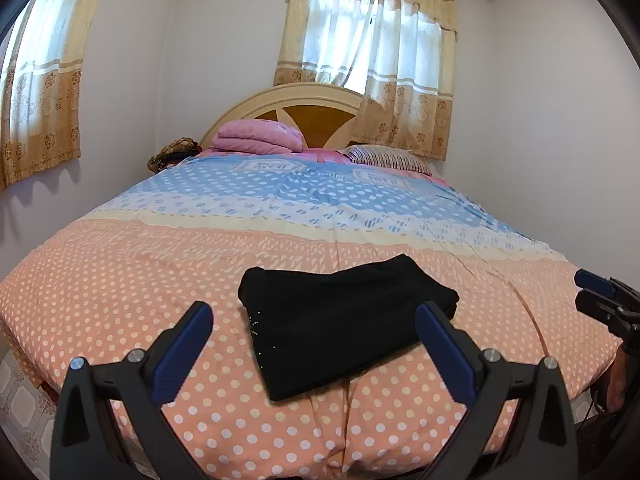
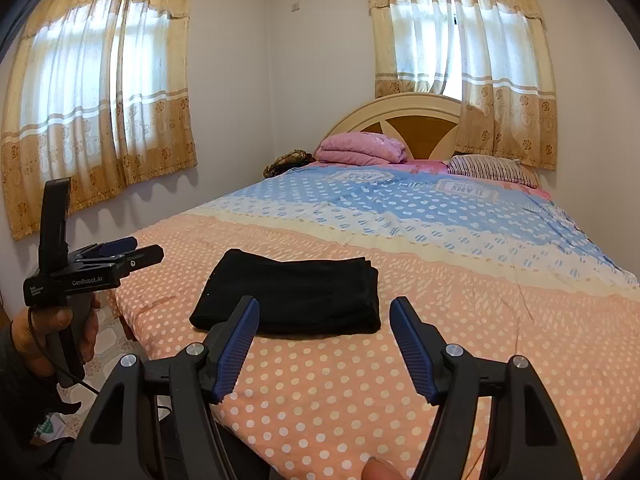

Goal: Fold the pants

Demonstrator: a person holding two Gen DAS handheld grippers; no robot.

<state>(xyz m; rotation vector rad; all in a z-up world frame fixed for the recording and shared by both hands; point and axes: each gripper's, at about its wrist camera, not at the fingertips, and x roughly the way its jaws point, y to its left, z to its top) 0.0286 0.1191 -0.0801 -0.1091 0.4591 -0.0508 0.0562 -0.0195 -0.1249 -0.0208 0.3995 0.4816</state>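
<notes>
The black pants (image 1: pixel 340 320) lie folded into a compact rectangle on the orange polka-dot bedspread (image 1: pixel 120 280) near the foot of the bed. They also show in the right wrist view (image 2: pixel 296 296). My left gripper (image 1: pixel 314 316) is open and empty, held just short of the pants, above the bed's near edge. My right gripper (image 2: pixel 324 312) is open and empty, also just short of the pants. The right gripper shows at the right edge of the left wrist view (image 1: pixel 600 296). The left gripper shows at the left of the right wrist view (image 2: pixel 132 252).
The bed fills most of both views, with a blue dotted band (image 1: pixel 320 196) farther up. A folded pink blanket (image 1: pixel 258 136), a striped pillow (image 1: pixel 386 156) and a wooden headboard (image 1: pixel 304 108) are at the far end. Curtained windows (image 2: pixel 100 92) line the walls. Tiled floor (image 1: pixel 20 400) lies left of the bed.
</notes>
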